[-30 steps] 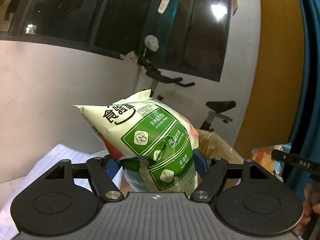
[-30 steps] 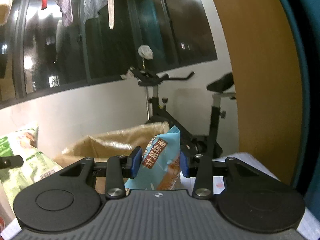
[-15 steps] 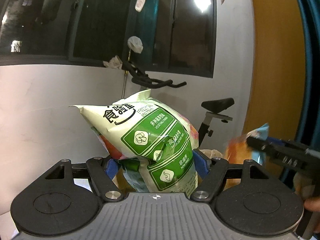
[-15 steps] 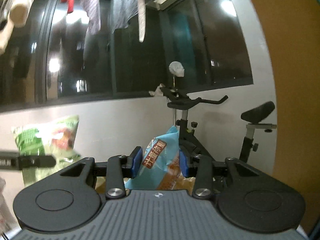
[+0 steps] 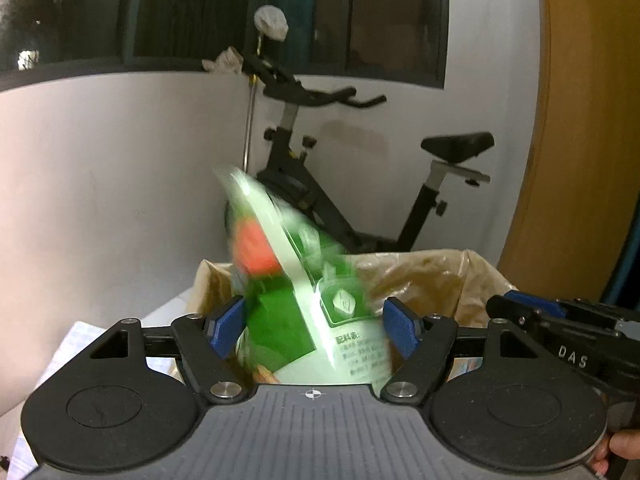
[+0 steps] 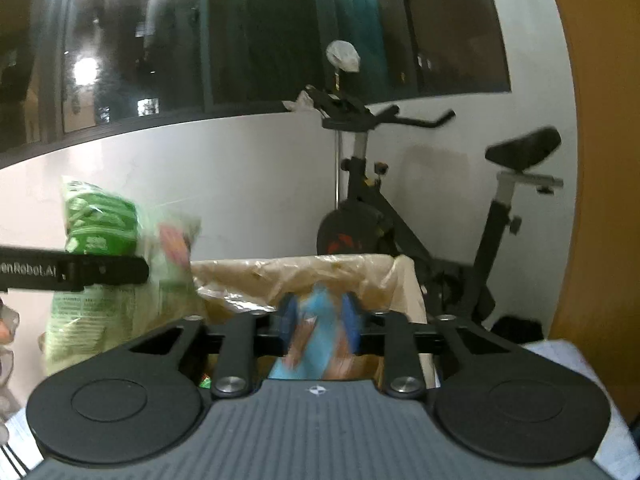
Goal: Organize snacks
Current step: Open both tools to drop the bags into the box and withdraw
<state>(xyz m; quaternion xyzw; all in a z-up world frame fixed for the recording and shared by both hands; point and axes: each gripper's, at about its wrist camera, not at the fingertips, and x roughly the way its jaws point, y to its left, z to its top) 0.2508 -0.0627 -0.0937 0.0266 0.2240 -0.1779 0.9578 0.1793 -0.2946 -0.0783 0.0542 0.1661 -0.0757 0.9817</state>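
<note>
The left gripper (image 5: pixel 310 328) stands with its blue pads (image 5: pixel 224 326) spread wide, and the green-and-white crinkly plastic snack bag (image 5: pixel 292 280) sits blurred in the gap between them, clear of both pads and tipping toward the brown paper-lined box (image 5: pixel 432 280) just beyond — by the look of it a release in progress, the bag dropping in. The right wrist view shows the same green bag (image 6: pixel 100 280) at the box's left edge (image 6: pixel 256 272), behind the left gripper's black finger.

The right gripper (image 6: pixel 318 320) has its pads drawn close on a light-blue plastic snack packet with orange print (image 6: pixel 316 340), pinched by its upper part and hanging over the open box (the packet is smeared with motion, so exactly where the pads bite is hard to tell). A black exercise bike (image 6: pixel 420 220) stands against the white wall behind.

The step in hand seems to be depositing both snacks into the box. Next, the right gripper would need to be squarely above the opening before it spreads its pads, and the left should draw back without snagging the liner's loose crumpled rim.
</note>
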